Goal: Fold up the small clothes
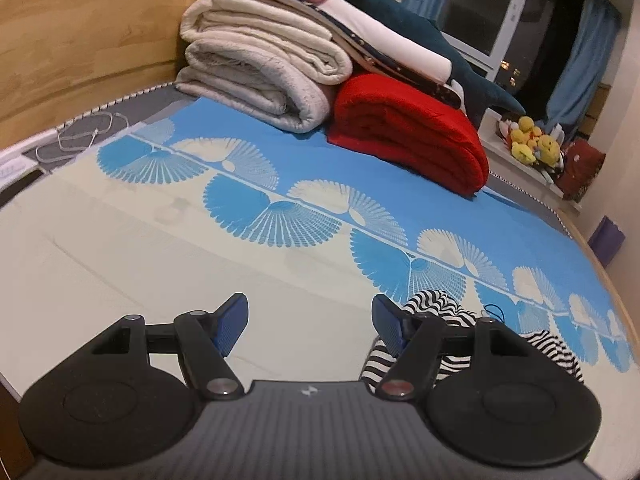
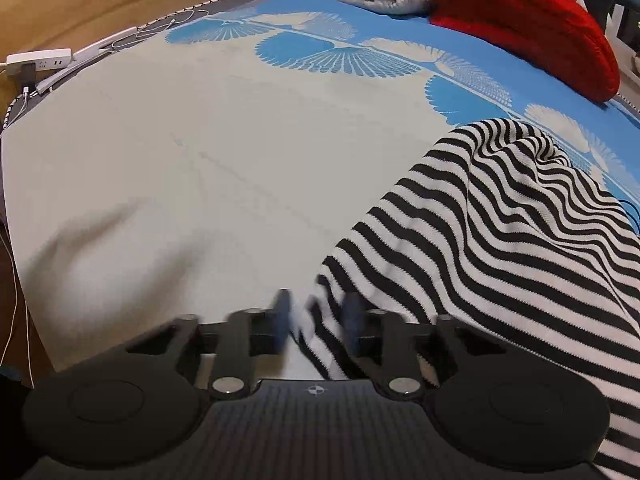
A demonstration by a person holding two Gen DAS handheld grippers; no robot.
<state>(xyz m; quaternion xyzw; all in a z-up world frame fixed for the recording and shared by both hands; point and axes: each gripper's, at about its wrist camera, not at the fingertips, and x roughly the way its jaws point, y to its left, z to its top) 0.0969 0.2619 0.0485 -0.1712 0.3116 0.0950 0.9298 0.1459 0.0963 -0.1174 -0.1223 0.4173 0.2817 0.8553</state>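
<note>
- The right claw [image 2: 318,320] has its blue fingers drawn close together, pinching an edge of the black-and-white striped garment [image 2: 500,248]; the fingertips are blurred in the right wrist view.
- From that pinched edge the striped garment spreads away to the right of the claw and rises in loose folds, lying over the bed sheet [image 2: 180,160].
- The left claw [image 1: 310,324] stands wide, with nothing between its fingers, over the pale part of the sheet.
- In the left wrist view the garment lies crumpled just beside and behind the claw's right finger [image 1: 386,326], not between the two.
- At the far end of the bed sit a folded red blanket [image 1: 412,136] and a stack of beige blankets [image 1: 260,72].
</note>
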